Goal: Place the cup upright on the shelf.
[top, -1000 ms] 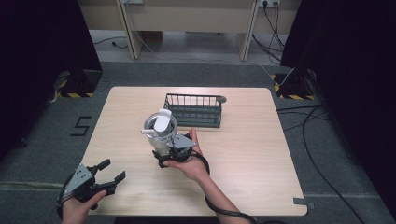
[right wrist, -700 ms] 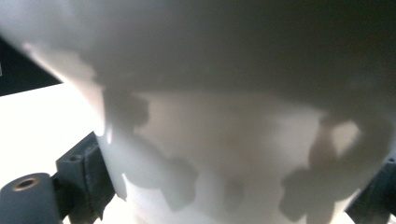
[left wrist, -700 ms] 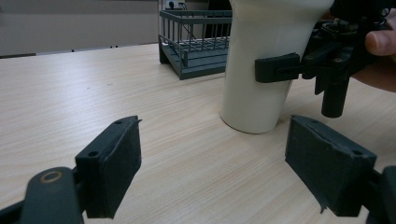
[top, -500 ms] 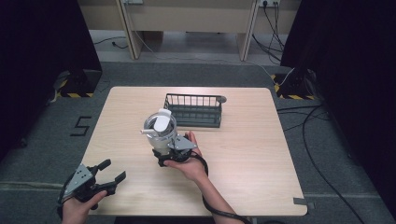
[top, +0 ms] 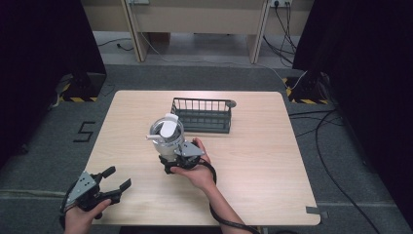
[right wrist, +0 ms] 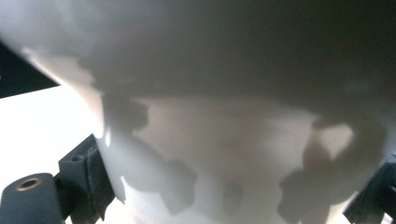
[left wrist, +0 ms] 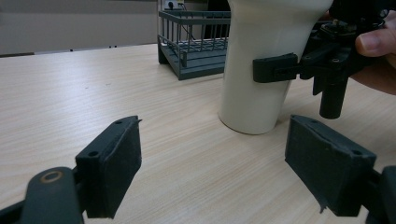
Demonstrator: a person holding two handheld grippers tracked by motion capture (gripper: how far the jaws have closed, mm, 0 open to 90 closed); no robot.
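Note:
A white tumbler [top: 166,136] with a clear lid and a white flap stands upright on the wooden table [top: 263,161], left of centre. My right gripper [top: 170,157] is shut on its lower body from the near side, one jaw on each side. In the right gripper view the tumbler's white wall [right wrist: 224,140] sits between the jaws of the right gripper [right wrist: 231,186]. My left gripper [top: 117,178] is open at the table's near left corner, nothing between its jaws. In the left gripper view, the left gripper [left wrist: 212,158] faces the tumbler [left wrist: 254,79] and the right gripper [left wrist: 299,65] clamped on it.
A dark grey wire basket [top: 202,114] stands behind the tumbler toward the table's far edge, also seen in the left gripper view [left wrist: 196,46]. Cables lie on the floor to the right. Bare tabletop stretches to the right of the hand.

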